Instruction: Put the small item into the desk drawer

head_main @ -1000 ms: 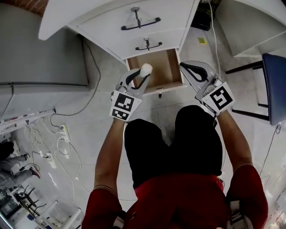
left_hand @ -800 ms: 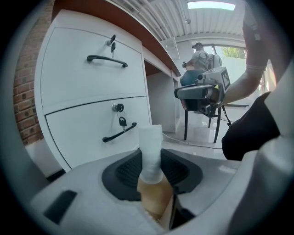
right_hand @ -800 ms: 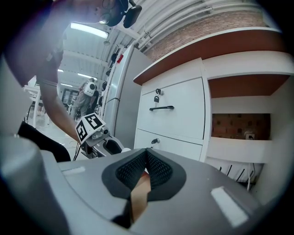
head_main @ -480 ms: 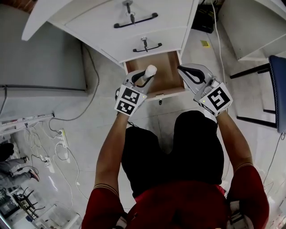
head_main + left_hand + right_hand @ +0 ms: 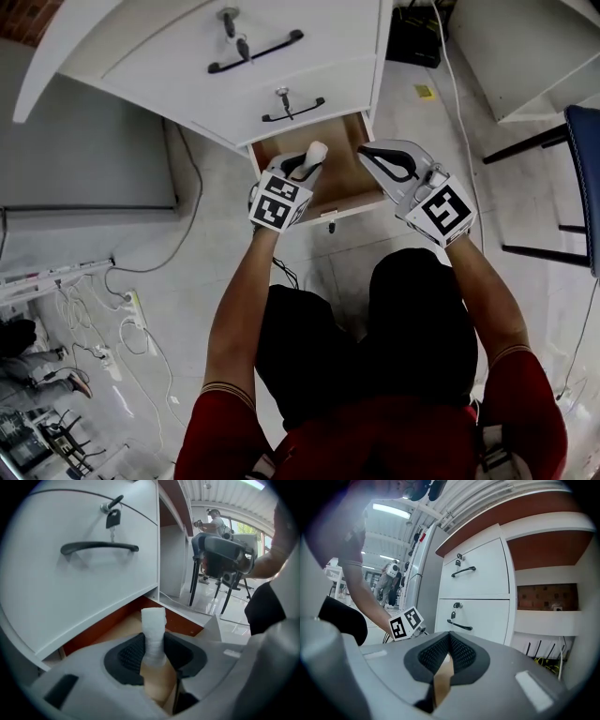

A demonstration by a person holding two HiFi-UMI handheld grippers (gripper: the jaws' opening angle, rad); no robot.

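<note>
1. Left gripper (image 5: 302, 169): jaws clamped on small white item (image 5: 315, 150), held upright above the open drawer (image 5: 342, 176).
2. Right gripper (image 5: 367, 151): jaws closed together, empty, over the drawer's right side.

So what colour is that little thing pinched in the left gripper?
White. The small item shows best in the left gripper view.
</note>
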